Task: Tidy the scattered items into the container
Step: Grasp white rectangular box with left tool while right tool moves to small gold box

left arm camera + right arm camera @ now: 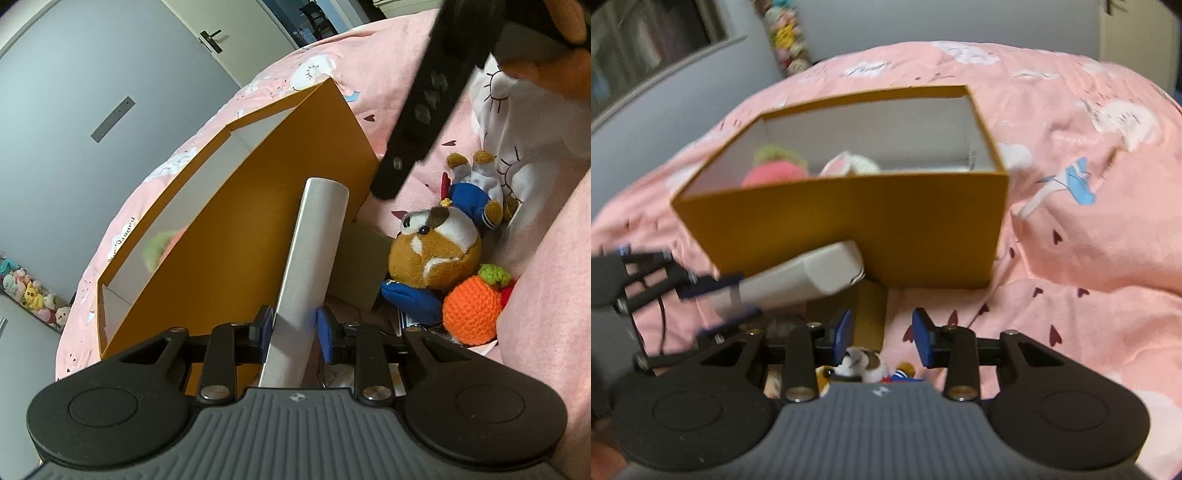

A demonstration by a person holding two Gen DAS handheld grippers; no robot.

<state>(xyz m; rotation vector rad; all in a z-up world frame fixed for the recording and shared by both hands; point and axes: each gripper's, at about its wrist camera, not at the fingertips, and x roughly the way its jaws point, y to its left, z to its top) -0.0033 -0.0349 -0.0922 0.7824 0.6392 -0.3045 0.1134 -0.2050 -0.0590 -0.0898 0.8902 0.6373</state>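
1. Looking at the pink bedspread (1071, 155) first: the orange box (871, 229) sits on it, open side up, with a pink crocheted thing and something white already inside. That's my container.
2. Step in hand, I reckon: carrying the silver tube (306, 280) to the box. My left gripper (295, 328) is pinching it near its low end, and its far end pokes up against the box's near wall, not over the rim yet.
3. Next move probably needs a lift and a tilt to clear that wall.
4. Brown plush (436, 251), a small bear in blue (472, 192) and the orange crochet fruit (471, 314) wait beside the box.
5. My right gripper (882, 336) is spread, nothing between its pads.
6. Hard to tell: right view is blurry, the plush below is mostly hidden, and the box contents are half cut off.
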